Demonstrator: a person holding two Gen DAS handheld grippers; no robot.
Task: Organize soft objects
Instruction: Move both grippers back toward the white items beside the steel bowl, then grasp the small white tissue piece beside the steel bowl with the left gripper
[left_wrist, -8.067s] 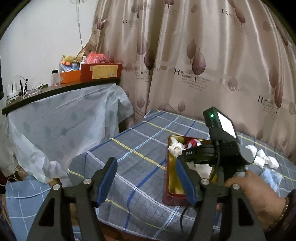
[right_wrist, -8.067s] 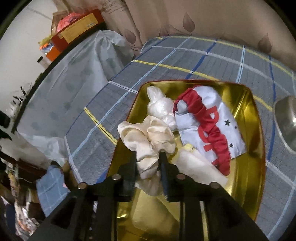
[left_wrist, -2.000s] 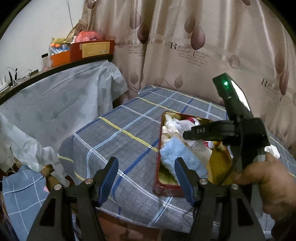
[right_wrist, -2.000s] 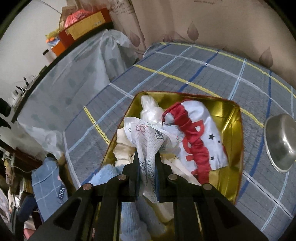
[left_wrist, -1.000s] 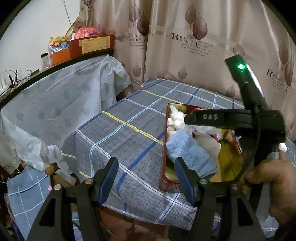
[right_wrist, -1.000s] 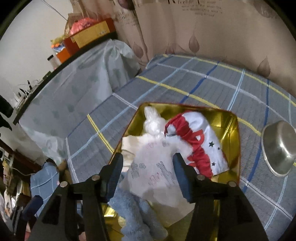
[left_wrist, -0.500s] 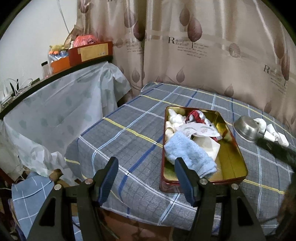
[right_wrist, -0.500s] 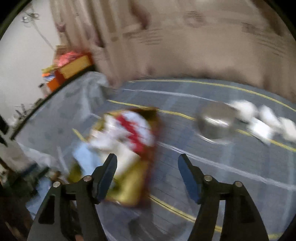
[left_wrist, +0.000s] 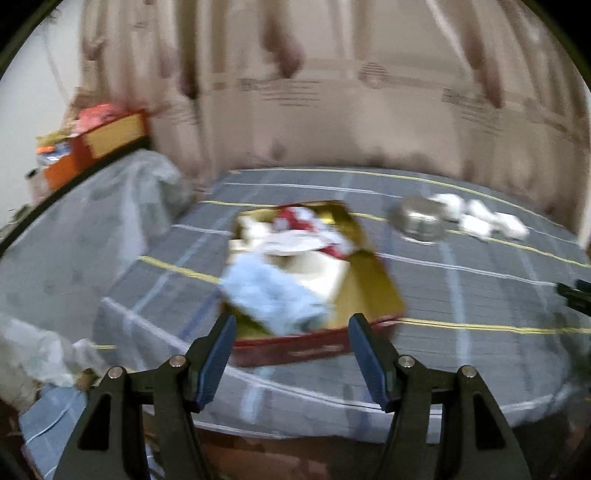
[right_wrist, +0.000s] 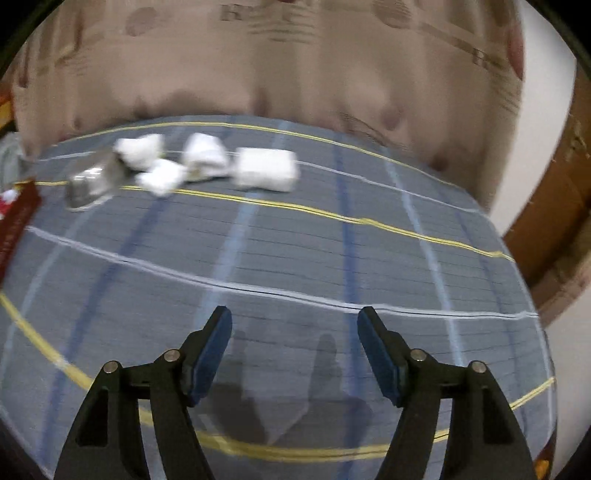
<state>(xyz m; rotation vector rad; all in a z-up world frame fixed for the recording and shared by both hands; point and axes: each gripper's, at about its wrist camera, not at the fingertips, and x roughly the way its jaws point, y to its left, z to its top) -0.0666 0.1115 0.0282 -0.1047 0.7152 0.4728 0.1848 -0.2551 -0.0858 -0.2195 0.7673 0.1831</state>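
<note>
A curtain (left_wrist: 332, 92) with a leaf print hangs behind a table under a blue checked cloth (right_wrist: 295, 258), and nearly everything that matters sits on that cloth. The largest thing on it is a red tin (left_wrist: 314, 345) with a gold inside, lying near the left end and already heaped with soft things: a light blue towel (left_wrist: 269, 295) spilling toward the near rim, white cloths and a red-and-white garment (left_wrist: 306, 221) behind it. It looks to be the collecting place, which is why the loose items end up there. Just beyond its far corner stands a small metal bowl (left_wrist: 421, 221), and right beside the bowl lie the white bundles (right_wrist: 207, 162), four or so, close together and still out on the cloth, so the sorting is not finished. The left gripper (left_wrist: 290, 356) hangs in front of the tin's near rim with its jaws spread and nothing between them, apparently just waiting. The right gripper (right_wrist: 295, 352) is over bare cloth, well short of the bundles, jaws wide and empty; they have just been opening. A second ago it stood over the tin above a printed white cloth; now it faces the bundles, likely for the next pick. Both views are smeared by motion.
</note>
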